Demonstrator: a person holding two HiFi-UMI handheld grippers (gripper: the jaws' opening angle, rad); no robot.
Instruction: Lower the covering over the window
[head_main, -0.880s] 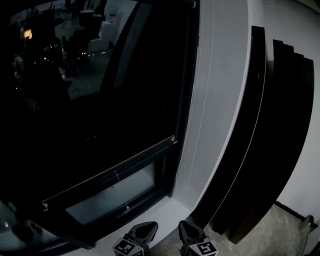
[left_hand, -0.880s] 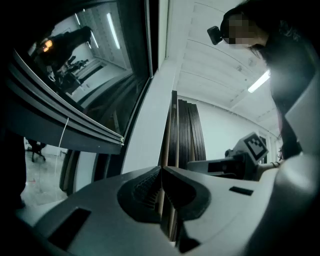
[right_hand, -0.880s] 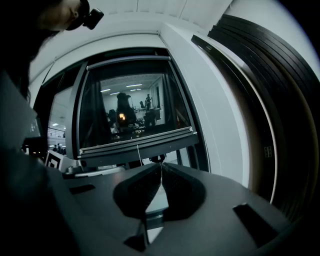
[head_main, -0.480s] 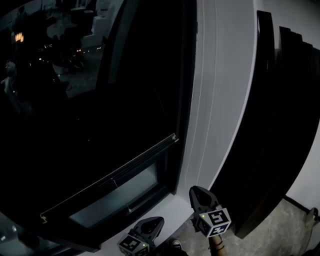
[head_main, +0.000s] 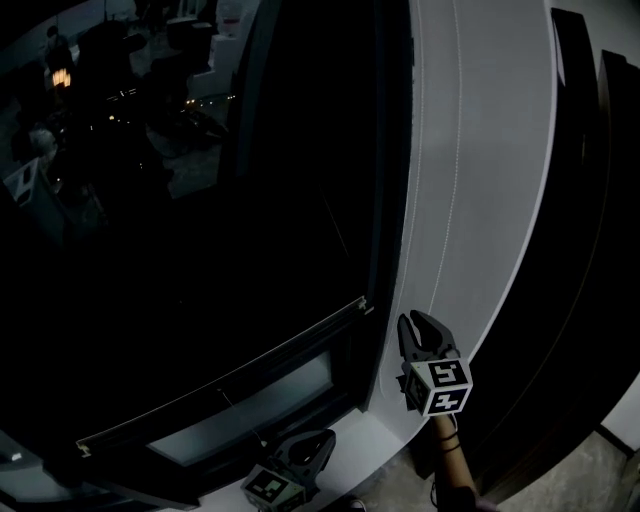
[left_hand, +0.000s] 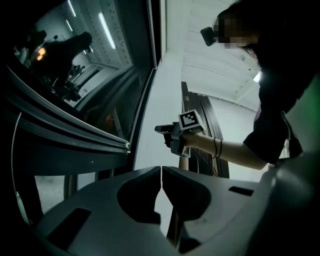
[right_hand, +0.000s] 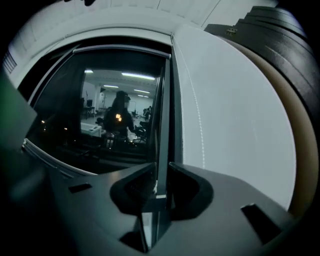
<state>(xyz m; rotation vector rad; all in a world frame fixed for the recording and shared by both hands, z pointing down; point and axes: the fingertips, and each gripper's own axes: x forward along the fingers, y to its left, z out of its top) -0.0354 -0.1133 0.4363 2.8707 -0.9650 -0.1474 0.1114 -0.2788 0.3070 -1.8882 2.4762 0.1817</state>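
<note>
A tall dark window (head_main: 200, 200) reflects a lit room. A horizontal rail (head_main: 225, 382), apparently the covering's bottom edge, crosses it low down, with a paler pane (head_main: 250, 405) beneath. A thin bead cord (head_main: 456, 200) hangs on the white wall strip beside the frame. My right gripper (head_main: 415, 322) is raised next to that strip, just below and left of the cord, jaws apart with nothing between them; its own view looks past them at the window frame (right_hand: 162, 125) and the cord (right_hand: 200, 125). My left gripper (head_main: 318, 438) stays low by the sill, shut and empty.
Dark panels (head_main: 590, 250) lean against the wall at the right. A white sill (head_main: 350, 445) runs under the window. The person's bare forearm (left_hand: 225, 150), with bands at the wrist, holds the right gripper (left_hand: 162, 131).
My right gripper has risen from the frame's bottom edge to beside the white wall strip near the cord. The left gripper has hardly moved. The head view has swung right.
</note>
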